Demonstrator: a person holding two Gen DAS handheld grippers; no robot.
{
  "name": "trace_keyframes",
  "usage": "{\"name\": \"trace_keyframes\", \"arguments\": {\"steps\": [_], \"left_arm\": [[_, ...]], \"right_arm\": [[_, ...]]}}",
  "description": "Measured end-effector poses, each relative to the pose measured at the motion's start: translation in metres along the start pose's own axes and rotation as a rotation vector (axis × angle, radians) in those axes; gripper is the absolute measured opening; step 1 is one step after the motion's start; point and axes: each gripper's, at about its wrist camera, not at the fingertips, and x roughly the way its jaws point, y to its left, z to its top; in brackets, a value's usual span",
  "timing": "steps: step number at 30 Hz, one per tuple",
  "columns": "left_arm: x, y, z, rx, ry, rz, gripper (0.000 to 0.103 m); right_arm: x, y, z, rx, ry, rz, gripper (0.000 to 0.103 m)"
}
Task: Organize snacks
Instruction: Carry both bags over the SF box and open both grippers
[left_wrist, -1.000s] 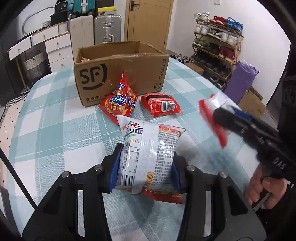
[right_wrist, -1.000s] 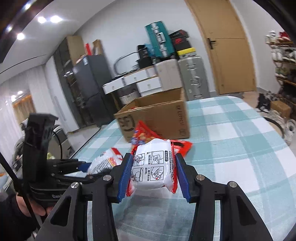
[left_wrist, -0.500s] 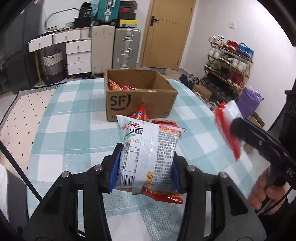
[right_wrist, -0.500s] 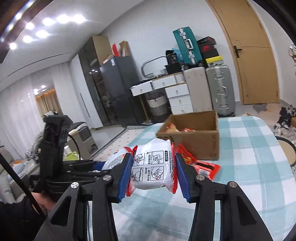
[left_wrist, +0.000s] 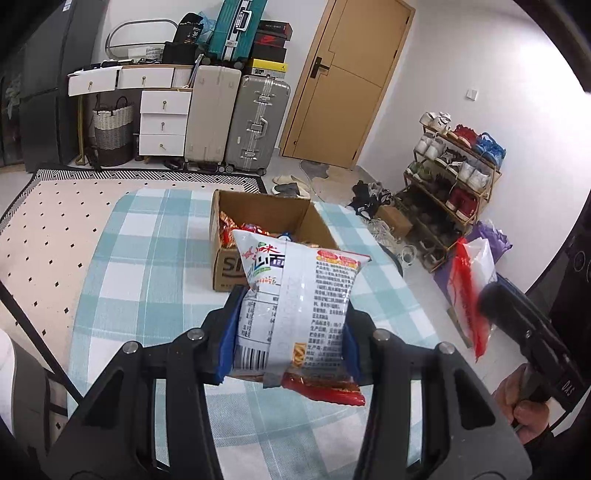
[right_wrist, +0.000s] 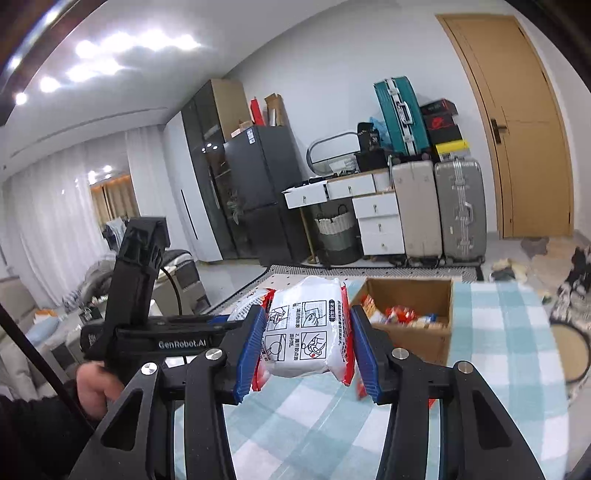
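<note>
Left gripper (left_wrist: 288, 332) pinches white snack bag (left_wrist: 295, 295) mid-body; right gripper (right_wrist: 306, 350) pinches noodle pack (right_wrist: 306, 332). Both look light, crinkly, crushable. Hold gently at the middle.

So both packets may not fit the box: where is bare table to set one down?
Bare checked tablecloth lies left of the brown cardboard box and beyond its far right side. The box itself is crowded with red snack packets.

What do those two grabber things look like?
Each tool is black plastic, with silver screws and blue pads on two forked fingers. The left one's handle says "GenRobot.AI" in white. A black cable hangs nearby, and the person wears a dark sleeve.
</note>
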Motion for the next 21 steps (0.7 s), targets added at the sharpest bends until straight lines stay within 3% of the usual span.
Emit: {"name": "trace_keyframes", "arguments": {"steps": [5,12,21], "left_arm": [[0.001,-0.004,0.040,0.018,-0.014,0.008,0.043],[0.033,-0.015,0.101,0.016,-0.018,-0.004,0.043],[0.144,-0.010,0.167,0.025,0.062,0.040,0.043]], "right_arm": [[0.010,-0.007,0.032,-0.017,0.019,-0.005,0.047],[0.044,-0.034,0.075,0.003,0.074,0.004,0.047],[0.122,-0.097,0.102,0.006,0.150,-0.061,0.047]]}}
